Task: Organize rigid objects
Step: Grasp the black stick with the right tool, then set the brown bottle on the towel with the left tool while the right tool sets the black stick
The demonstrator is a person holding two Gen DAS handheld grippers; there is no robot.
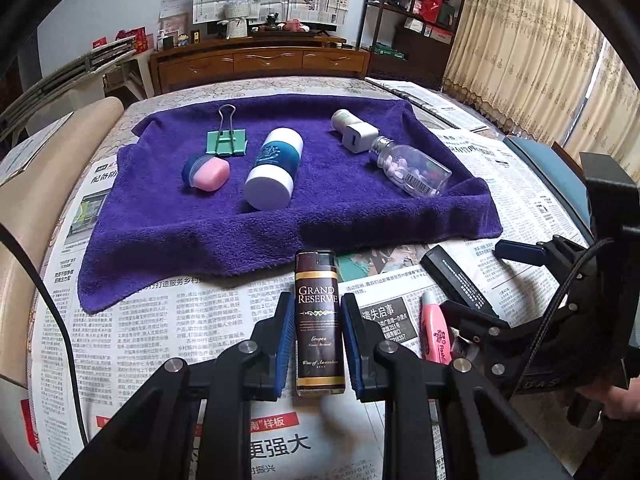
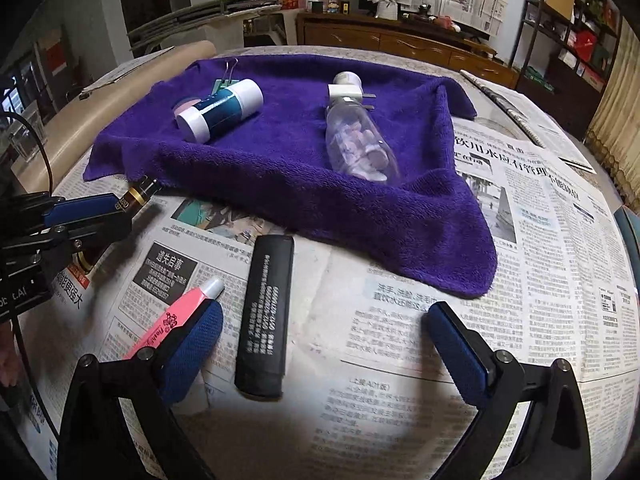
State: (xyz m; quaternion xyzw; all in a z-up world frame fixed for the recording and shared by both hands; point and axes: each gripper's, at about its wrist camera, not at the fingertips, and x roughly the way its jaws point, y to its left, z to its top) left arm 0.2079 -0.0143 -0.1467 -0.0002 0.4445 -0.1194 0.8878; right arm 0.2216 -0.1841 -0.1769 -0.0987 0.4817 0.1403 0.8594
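Observation:
My left gripper (image 1: pixel 317 303) is shut on a brown "Grand Reserve" lighter (image 1: pixel 320 320), held just above the newspaper in front of the purple towel (image 1: pixel 280 224). On the towel lie a green binder clip (image 1: pixel 226 142), a pink-and-blue pot (image 1: pixel 208 174), a white and teal cylinder (image 1: pixel 274 172), a white charger plug (image 1: pixel 358 136) and a clear pill bottle (image 1: pixel 412 172). My right gripper (image 2: pixel 320 318) stands open over the paper. A black bar (image 2: pixel 266 316) lies between its fingers, nearer the left one. A pink highlighter (image 2: pixel 176 316) lies just outside that finger.
Newspaper sheets (image 2: pixel 540 240) cover the table around the towel. A beige roll (image 1: pixel 48 184) lies along the table's left side. A wooden cabinet (image 1: pixel 260 64), a shelf unit (image 1: pixel 416 12) and curtains (image 1: pixel 520 60) stand beyond the far edge.

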